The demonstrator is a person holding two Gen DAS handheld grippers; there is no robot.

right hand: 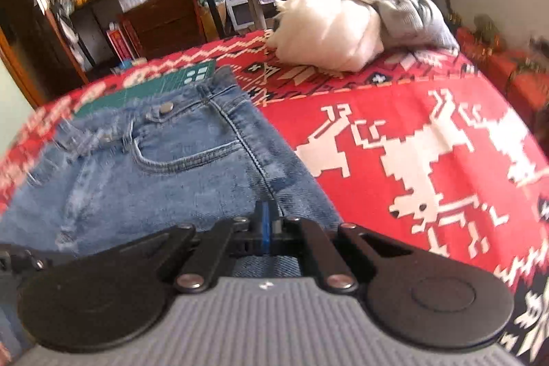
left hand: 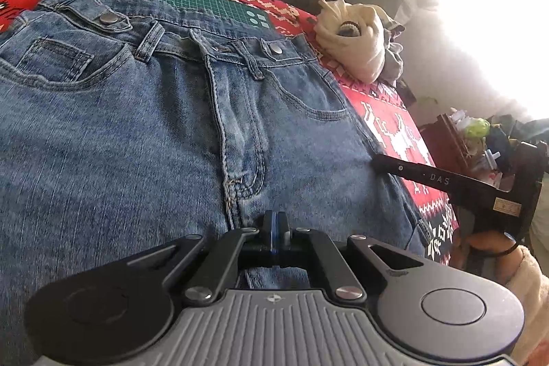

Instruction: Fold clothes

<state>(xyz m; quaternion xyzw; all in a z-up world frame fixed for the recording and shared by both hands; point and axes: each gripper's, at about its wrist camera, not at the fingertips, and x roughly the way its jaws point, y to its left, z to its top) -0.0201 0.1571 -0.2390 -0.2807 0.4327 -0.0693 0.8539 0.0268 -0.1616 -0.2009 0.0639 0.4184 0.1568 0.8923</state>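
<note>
Two grippers held over blue jeans (left hand: 137, 126) spread on a red patterned cloth (right hand: 411, 126), left gripper (left hand: 275, 223) jaws together, right gripper (right hand: 266, 222) jaws together.

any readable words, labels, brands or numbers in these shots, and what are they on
"DAS": on the right gripper's finger, left wrist view.
Small tan label on the right gripper: too small to read.
White marks on the green cutting mat: shapes, no readable text.
Red books on the shelf: blurred, unreadable.
</note>
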